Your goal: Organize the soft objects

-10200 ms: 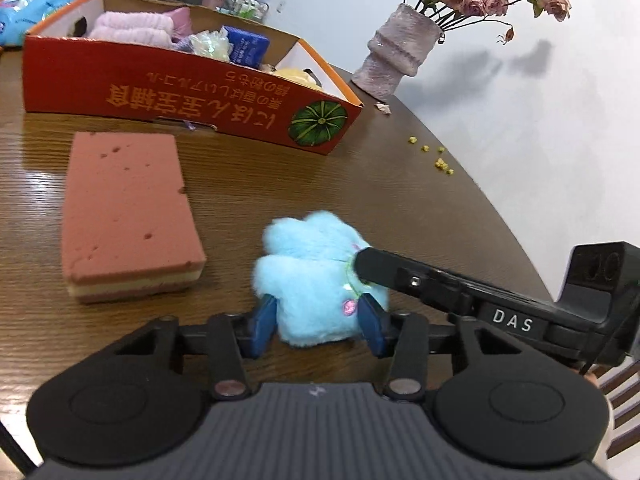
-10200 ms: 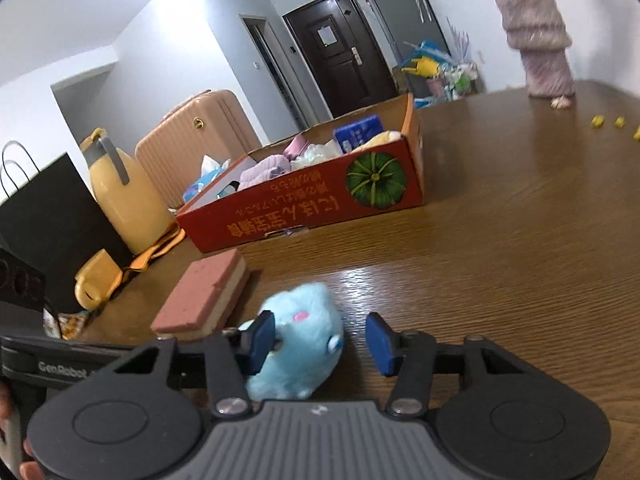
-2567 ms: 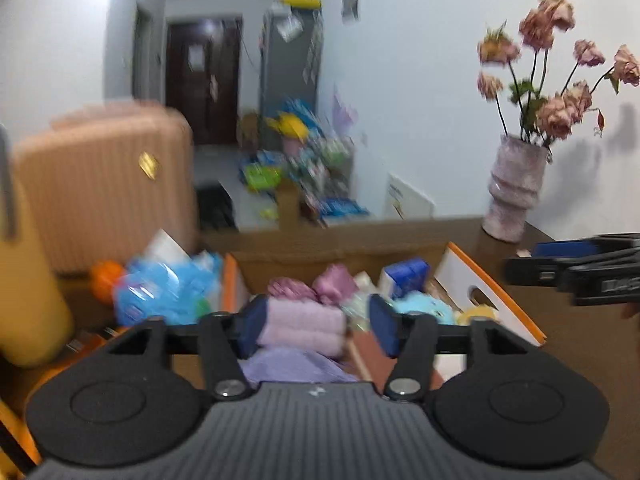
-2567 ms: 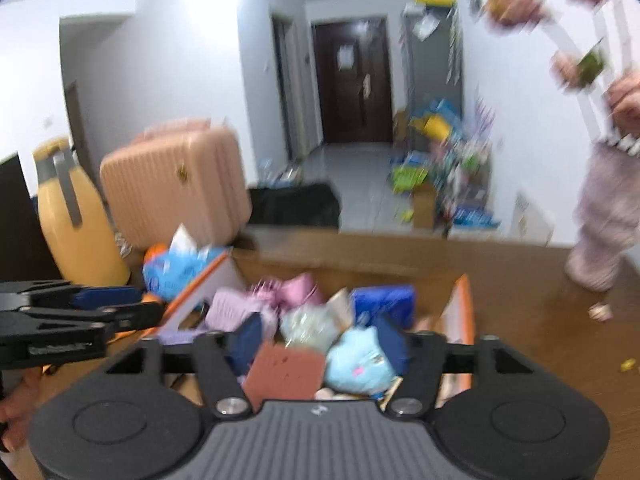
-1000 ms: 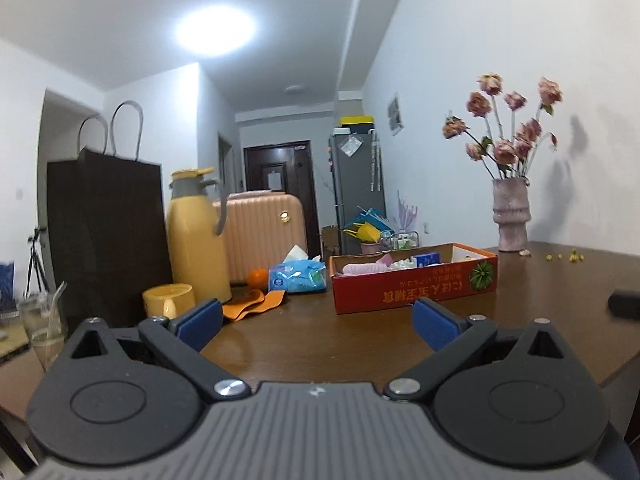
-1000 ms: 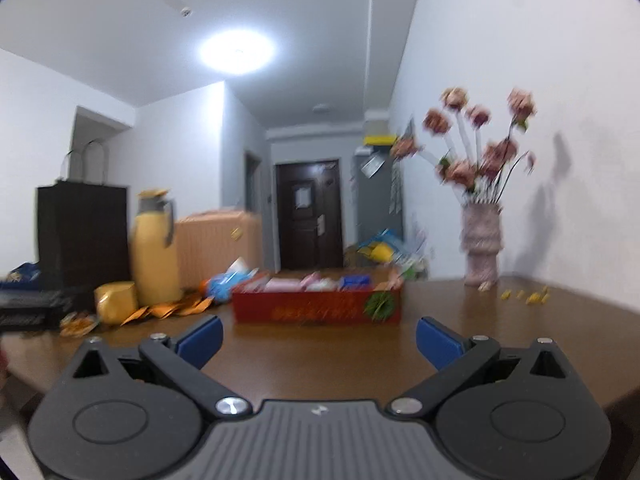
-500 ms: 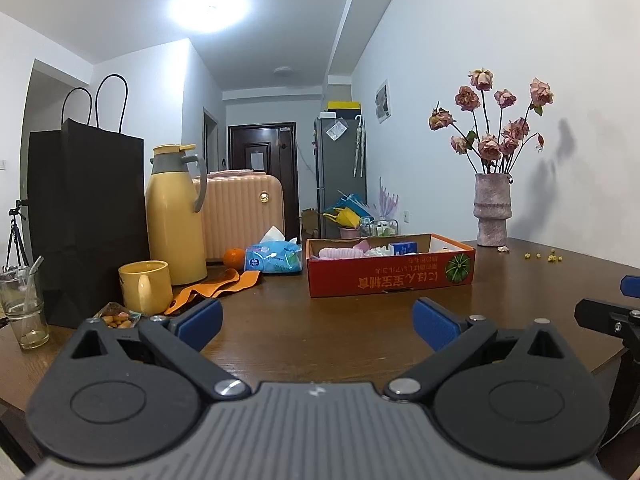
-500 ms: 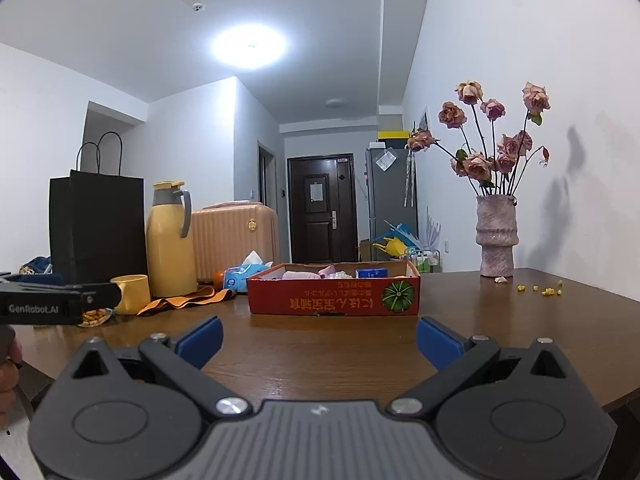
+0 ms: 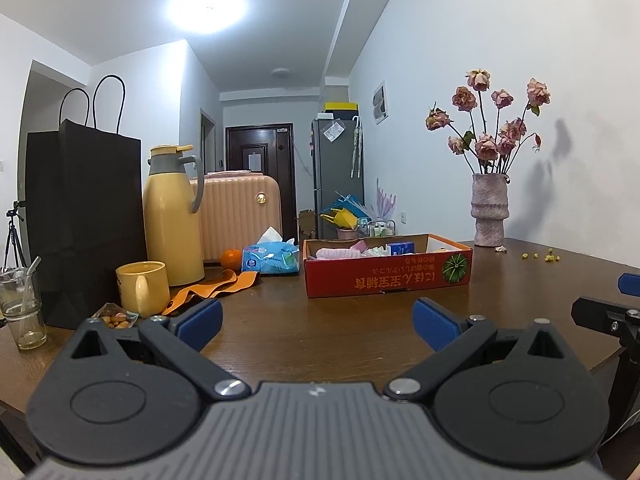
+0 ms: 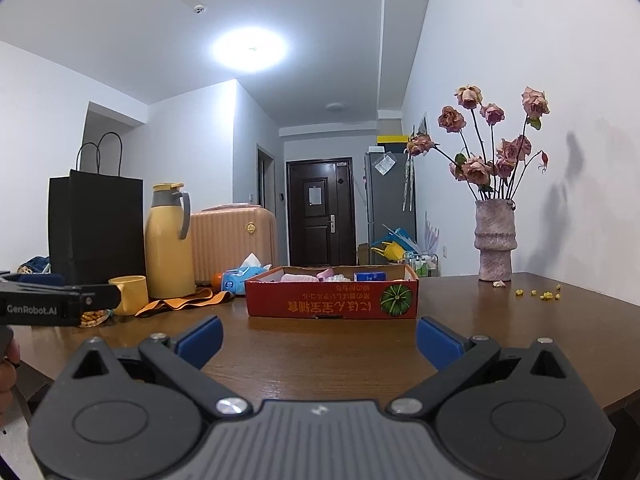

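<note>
Lying broadside across the table [image 10: 520,344], long axis left-right, red box [image 10: 332,304]; both claws [image 9: 316,322] [image 10: 318,338] spread apart, empty.

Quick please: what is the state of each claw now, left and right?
Left claw: open, holding nothing.
Right claw: open, holding nothing.

Bright ceiling light [image 9: 207,8] glare (edges warped)

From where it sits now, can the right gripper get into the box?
Probably yes. The right gripper is open and empty, the box lies straight ahead with its top open, and only bare table lies between them. It would need to lift over the near wall.
</note>
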Demonstrator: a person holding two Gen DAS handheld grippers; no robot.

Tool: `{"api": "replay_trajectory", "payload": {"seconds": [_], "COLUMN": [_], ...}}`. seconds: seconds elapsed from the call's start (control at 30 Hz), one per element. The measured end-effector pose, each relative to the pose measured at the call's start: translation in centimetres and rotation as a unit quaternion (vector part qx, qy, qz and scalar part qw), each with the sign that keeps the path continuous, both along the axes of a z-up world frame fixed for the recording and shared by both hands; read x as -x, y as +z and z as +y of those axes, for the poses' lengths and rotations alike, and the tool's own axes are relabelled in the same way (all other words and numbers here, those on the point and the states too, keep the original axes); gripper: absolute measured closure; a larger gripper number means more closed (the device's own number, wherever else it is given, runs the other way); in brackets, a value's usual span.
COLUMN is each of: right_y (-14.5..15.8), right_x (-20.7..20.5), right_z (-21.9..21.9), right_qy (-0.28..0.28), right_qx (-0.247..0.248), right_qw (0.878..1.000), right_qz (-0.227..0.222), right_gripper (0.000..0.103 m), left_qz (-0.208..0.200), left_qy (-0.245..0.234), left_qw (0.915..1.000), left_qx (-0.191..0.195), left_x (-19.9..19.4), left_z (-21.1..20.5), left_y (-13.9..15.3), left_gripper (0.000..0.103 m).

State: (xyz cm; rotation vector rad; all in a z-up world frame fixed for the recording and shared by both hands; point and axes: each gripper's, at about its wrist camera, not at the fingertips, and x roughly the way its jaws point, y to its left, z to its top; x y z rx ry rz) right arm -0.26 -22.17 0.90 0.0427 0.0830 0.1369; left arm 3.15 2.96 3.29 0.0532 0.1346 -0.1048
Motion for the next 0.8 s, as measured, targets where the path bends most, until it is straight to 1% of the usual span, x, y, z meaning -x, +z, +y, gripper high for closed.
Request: {"api": "replay_trajectory", "payload": {"seconds": [0.23,0.43,0.57,0.8], "right_y": [0.04,0.08,0.18,0.04], "right_x": [-0.22,0.11,0.23,0.16], "right_z": [-0.04,-0.23,-0.27,-0.23], "right_qy": [0.000,0.003,-0.009,-0.014], "right_qx": [-0.004,-0.012,-0.013,-0.014], "right_qw": [1.000,1.000,1.000,1.000], "right_qz": [0.003,-0.012,-0.021,-0.023], "right_gripper": [0.000,0.000,0.000,0.000], "left_qz": [0.003,0.003,0.001,0.001], "left_qy": [0.000,0.000,-0.001,0.000], "left_qw": [1.0000,1.0000,1.0000,1.0000], "left_qx": [0.001,0.000,-0.002,-0.002], "left_x": [-0.05,-0.04,-0.02,-0.01], "left_z": [0.05,0.13,0.24,0.32], "left_y": [-0.12,-0.19,-0.12,-0.09], "left_gripper": [0.000,0.000,0.000,0.000]}}
